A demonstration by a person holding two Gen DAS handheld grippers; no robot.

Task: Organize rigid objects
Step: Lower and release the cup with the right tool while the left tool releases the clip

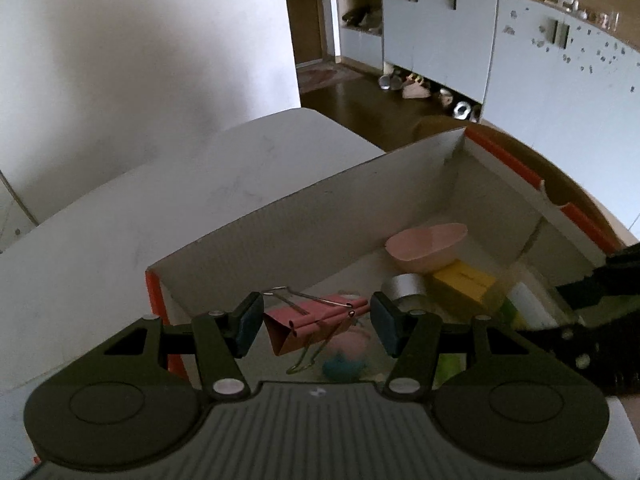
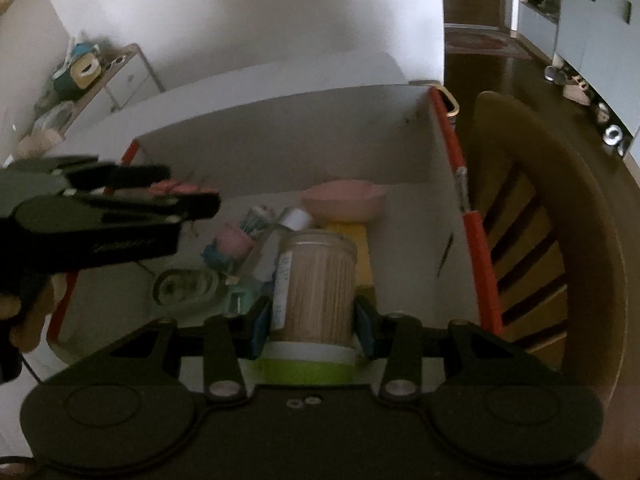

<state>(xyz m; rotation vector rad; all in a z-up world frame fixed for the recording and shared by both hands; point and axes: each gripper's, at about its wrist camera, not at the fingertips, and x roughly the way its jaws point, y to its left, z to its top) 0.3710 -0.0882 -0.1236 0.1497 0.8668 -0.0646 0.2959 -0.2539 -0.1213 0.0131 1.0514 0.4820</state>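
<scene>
Pink clip (image 1: 316,322) in the left gripper (image 1: 316,324) and toothpick jar (image 2: 314,284) in the right gripper (image 2: 312,330) hang over the box (image 2: 280,128), already nearly full; both remain to drop.

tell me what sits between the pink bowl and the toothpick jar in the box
A yellow block lies between the pink bowl and the toothpick jar, seen in the right wrist view.
</scene>
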